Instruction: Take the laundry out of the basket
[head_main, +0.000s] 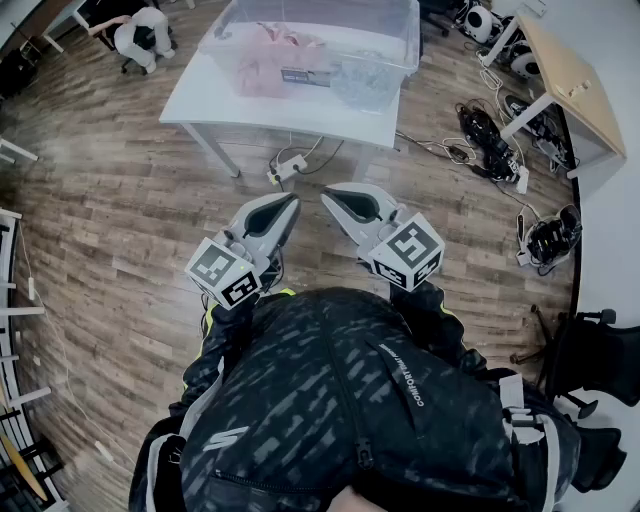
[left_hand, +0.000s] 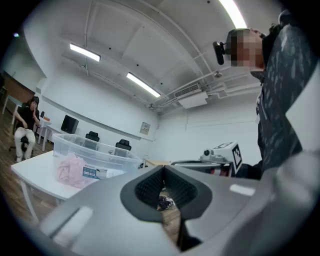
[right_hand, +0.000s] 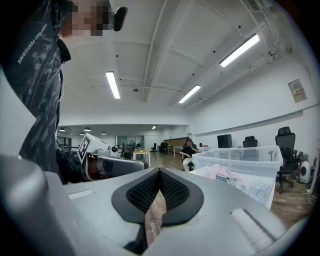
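Observation:
A clear plastic basket (head_main: 400, 45) stands on a white table (head_main: 220, 100) ahead of me, with pink laundry (head_main: 285, 45) and a pale grey piece inside. I hold both grippers close to my chest, well short of the table. My left gripper (head_main: 288, 208) is shut with nothing in it, and so is my right gripper (head_main: 330, 200). In the left gripper view the basket (left_hand: 107, 157) and pink laundry (left_hand: 70, 170) lie at the left. The basket (right_hand: 260, 165) sits at the right in the right gripper view.
A power strip (head_main: 283, 172) with cables lies on the wooden floor under the table. More cables and gear (head_main: 490, 140) sit at the right beside a wooden desk (head_main: 570, 75). A seated person (head_main: 135, 30) is at the far left. An office chair (head_main: 600, 360) stands at my right.

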